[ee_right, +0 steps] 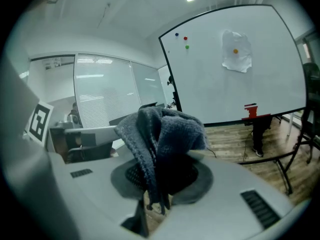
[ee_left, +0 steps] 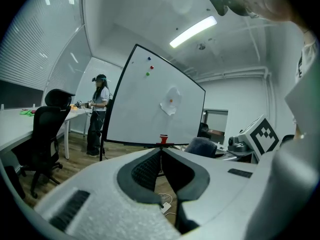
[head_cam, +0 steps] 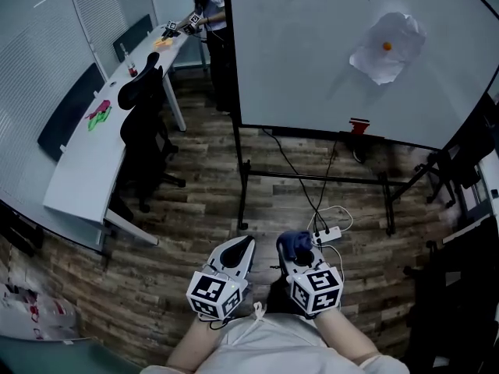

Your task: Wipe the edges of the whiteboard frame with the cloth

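- A person stands on the wood-plank floor (head_cam: pixel 195 209) facing a large white whiteboard (head_cam: pixel 312 61) on a black wheeled stand, with a hand-held gripper in each hand.
- The right hand-held gripper (head_cam: pixel 304 259) is clamped on a bunched dark blue-grey knitted cloth (head_cam: pixel 293 243). In the right gripper view the cloth (ee_right: pixel 165 129) rises in a fold above the closed jaws.
- The left hand-held gripper (head_cam: pixel 248 245) has its jaws pressed together at the tips and holds nothing, as the left gripper view shows.
- The cloth is held low, near the person's body and well apart from the whiteboard's thin black frame (head_cam: pixel 312 133). Wiping appears not yet begun, and the step in hand looks like the approach.
- The next move likely calls for stepping forward, raising the cloth to one edge of the frame and running it along the edge. It would need to avoid the small red object (head_cam: pixel 359 125) sitting on the bottom edge.
- No brand or writing can be read. The crumpled white paper (head_cam: pixel 399 31) pinned by an orange magnet (head_cam: pixel 386 46) looks blank, and the cubes carry only black-and-white square markers.
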A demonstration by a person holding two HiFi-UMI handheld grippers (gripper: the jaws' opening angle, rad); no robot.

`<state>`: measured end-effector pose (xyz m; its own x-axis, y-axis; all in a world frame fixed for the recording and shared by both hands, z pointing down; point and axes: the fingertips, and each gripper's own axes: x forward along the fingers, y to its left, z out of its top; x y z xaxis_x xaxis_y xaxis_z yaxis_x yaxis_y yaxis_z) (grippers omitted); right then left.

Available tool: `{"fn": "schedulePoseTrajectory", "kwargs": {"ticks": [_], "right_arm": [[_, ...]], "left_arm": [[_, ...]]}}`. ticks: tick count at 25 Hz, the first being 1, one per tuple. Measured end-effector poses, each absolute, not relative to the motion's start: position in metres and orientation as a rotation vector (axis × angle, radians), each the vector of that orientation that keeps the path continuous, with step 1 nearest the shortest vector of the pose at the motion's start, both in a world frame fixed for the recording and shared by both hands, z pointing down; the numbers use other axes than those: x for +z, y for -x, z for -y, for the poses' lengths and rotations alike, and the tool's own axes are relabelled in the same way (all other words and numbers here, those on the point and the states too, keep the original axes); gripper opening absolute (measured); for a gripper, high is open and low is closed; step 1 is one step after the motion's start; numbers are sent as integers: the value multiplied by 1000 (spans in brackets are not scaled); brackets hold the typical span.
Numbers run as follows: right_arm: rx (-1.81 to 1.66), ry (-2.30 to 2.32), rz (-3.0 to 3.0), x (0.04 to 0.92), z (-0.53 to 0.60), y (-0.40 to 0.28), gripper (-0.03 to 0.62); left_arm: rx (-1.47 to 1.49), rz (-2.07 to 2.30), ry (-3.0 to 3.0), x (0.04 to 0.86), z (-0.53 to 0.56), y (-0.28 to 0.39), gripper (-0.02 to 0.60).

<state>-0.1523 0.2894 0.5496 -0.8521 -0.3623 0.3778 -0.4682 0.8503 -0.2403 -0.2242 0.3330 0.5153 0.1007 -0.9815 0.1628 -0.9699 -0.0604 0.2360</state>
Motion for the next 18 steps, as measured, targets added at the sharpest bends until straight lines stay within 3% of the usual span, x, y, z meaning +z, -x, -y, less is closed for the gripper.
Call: {"fn": "schedulePoseTrajectory", "kwargs": {"ticks": [18], "right_arm": [[427,-455,2706,553,-35,218,78]], "left_arm": [[-55,1982,-1989,530,-68,285,20]]}}
